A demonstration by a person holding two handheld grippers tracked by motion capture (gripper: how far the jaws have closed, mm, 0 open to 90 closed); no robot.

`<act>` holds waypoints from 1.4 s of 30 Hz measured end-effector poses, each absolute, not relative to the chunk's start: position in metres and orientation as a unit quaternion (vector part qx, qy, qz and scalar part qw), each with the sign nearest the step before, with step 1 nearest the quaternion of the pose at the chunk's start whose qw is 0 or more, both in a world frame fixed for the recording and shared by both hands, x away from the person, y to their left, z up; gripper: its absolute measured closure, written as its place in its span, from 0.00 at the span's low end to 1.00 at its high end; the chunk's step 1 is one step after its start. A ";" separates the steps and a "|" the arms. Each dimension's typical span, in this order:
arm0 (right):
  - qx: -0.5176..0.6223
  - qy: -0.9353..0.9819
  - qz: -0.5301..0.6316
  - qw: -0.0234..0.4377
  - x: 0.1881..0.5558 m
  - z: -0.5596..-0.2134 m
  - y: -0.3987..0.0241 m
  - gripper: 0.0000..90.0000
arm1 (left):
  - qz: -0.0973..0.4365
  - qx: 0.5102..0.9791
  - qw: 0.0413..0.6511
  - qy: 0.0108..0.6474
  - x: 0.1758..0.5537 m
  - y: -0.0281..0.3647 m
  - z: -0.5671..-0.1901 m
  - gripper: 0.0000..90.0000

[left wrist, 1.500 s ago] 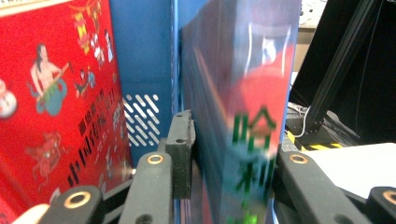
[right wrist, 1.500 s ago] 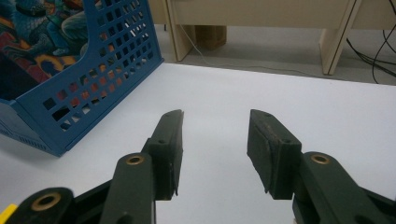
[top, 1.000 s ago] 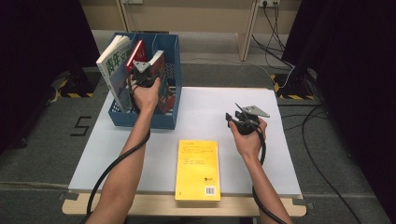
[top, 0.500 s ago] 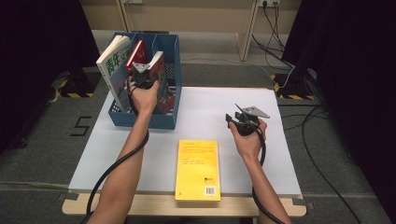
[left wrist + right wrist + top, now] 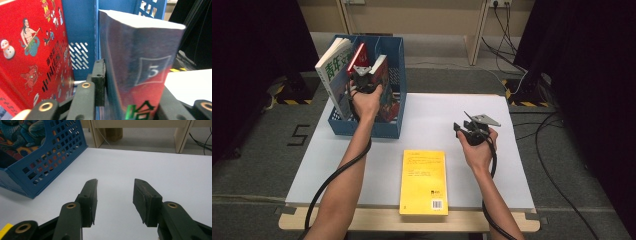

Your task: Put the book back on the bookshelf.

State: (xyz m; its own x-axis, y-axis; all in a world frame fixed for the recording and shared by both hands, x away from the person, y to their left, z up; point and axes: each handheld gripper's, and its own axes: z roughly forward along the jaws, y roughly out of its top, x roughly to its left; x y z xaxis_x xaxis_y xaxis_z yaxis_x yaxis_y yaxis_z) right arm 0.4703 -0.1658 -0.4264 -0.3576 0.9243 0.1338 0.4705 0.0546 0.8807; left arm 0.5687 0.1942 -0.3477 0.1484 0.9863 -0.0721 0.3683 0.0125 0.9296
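Note:
A thick book [image 5: 147, 70] with a "5" on its spine stands in the blue file rack [image 5: 367, 129]. My left gripper [image 5: 363, 75] is shut on it, one jaw on each cover. In the left gripper view the left gripper [image 5: 135, 82] has the book between its pads; the jaws have just eased open a little and still touch it. The same book [image 5: 384, 95] leans in the rack's right part. My right gripper [image 5: 462, 126] hovers over the white table, right of centre. In its own view the right gripper [image 5: 115, 187] is open with nothing between its fingers.
A red picture book [image 5: 32, 50] and a white book with green characters [image 5: 334, 67] stand in the rack's left part. A yellow book [image 5: 424, 181] lies flat near the table's front edge. Bare white tabletop [image 5: 140, 162] lies ahead of the right gripper, with the rack [image 5: 42, 165] to its left.

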 end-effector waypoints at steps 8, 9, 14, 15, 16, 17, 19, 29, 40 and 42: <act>0.511 0.683 0.462 0.244 0.470 -0.428 -0.166 0.61 | 0.347 0.601 0.471 0.544 0.561 0.198 -0.349 0.82; 0.511 0.683 0.462 0.243 0.470 -0.428 -0.166 0.61 | 0.347 0.599 0.477 0.542 0.560 0.199 -0.349 0.82; 0.510 0.684 0.461 0.245 0.471 -0.427 -0.168 0.61 | 0.354 0.592 0.497 0.527 0.557 0.199 -0.351 0.83; 0.510 0.684 0.461 0.245 0.471 -0.426 -0.168 0.61 | 0.355 0.589 0.500 0.526 0.557 0.198 -0.350 0.83; 0.511 0.683 0.461 0.245 0.471 -0.426 -0.168 0.61 | 0.356 0.587 0.504 0.524 0.557 0.197 -0.350 0.83; 0.510 0.684 0.460 0.246 0.471 -0.426 -0.169 0.61 | 0.360 0.587 0.505 0.521 0.557 0.196 -0.348 0.83; 0.512 0.683 0.460 0.244 0.471 -0.426 -0.169 0.61 | 0.368 0.585 0.505 0.517 0.558 0.195 -0.344 0.83; 0.510 0.682 0.462 0.247 0.471 -0.423 -0.171 0.61 | 0.402 0.573 0.504 0.505 0.573 0.185 -0.341 0.83; 0.510 0.682 0.460 0.249 0.472 -0.424 -0.174 0.61 | 0.435 0.567 0.488 0.502 0.587 0.181 -0.345 0.83; 0.510 0.683 0.460 0.247 0.473 -0.425 -0.174 0.61 | 0.436 0.564 0.488 0.504 0.588 0.182 -0.347 0.83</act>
